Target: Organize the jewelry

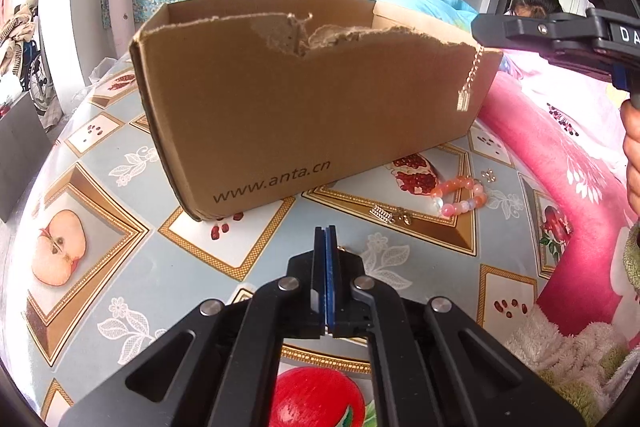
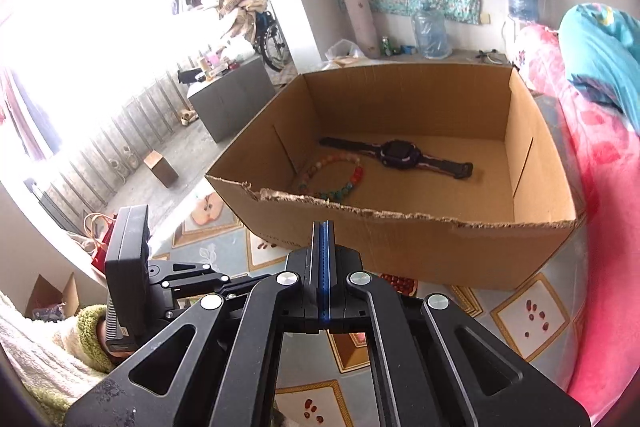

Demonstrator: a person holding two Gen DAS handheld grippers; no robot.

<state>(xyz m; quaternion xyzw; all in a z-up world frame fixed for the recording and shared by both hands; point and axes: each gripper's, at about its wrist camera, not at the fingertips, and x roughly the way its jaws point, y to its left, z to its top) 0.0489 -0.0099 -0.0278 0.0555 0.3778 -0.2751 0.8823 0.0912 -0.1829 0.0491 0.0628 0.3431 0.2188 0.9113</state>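
Note:
An open cardboard box point(image 1: 280, 115) stands on the table; it also shows in the right wrist view point(image 2: 400, 247). Inside lie a black watch point(image 2: 396, 153) and a multicoloured bead bracelet point(image 2: 332, 177). My right gripper point(image 1: 478, 35) is shut on a gold chain earring point(image 1: 468, 83) that hangs over the box's near right corner. In its own view the right gripper point(image 2: 324, 227) is shut and the earring is hidden. My left gripper point(image 1: 329, 231) is shut, low over the table in front of the box. A pink bead bracelet point(image 1: 460, 197) and small gold pieces point(image 1: 390, 215) lie on the table.
A fruit-patterned tablecloth point(image 1: 120, 227) covers the table. A pink blanket point(image 1: 560, 163) lies along the right side. Another small gold earring point(image 1: 489, 175) lies near the bracelet. A person point(image 1: 534, 1) sits behind at the right.

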